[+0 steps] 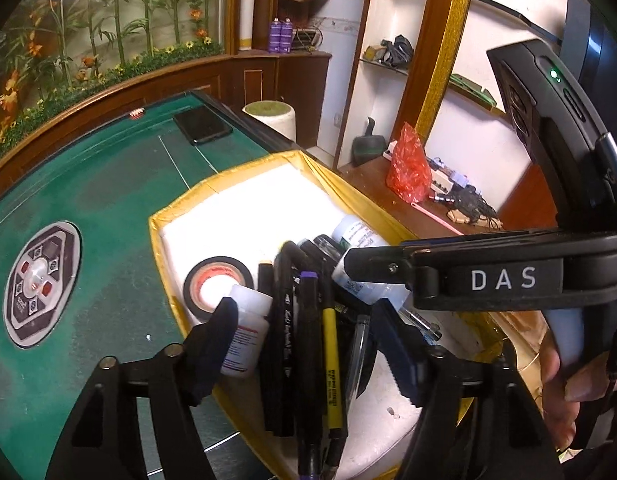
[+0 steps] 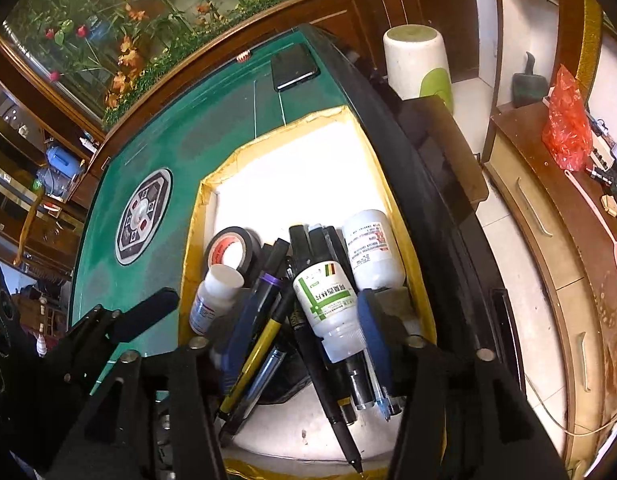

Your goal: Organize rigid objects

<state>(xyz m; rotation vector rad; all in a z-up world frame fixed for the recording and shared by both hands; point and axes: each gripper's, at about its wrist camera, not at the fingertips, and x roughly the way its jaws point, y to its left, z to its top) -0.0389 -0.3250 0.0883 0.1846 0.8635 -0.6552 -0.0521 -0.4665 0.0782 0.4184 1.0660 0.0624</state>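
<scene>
Right wrist: pens (image 2: 268, 340) partly hidden under bottle (image 2: 328, 304), box (image 2: 412, 280)

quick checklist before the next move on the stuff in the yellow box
1. Right gripper open: ok, fingers wide apart.
2. Left gripper open: ok.
3. Green-label bottle between the right fingers: ok, lying on the pens.
4. Grip on that bottle: not ok, pads not closed on it.
5. Free room in the yellow box: ok, far white half bare.
6. Whether the tape roll touches the small bottle: cannot tell.
</scene>
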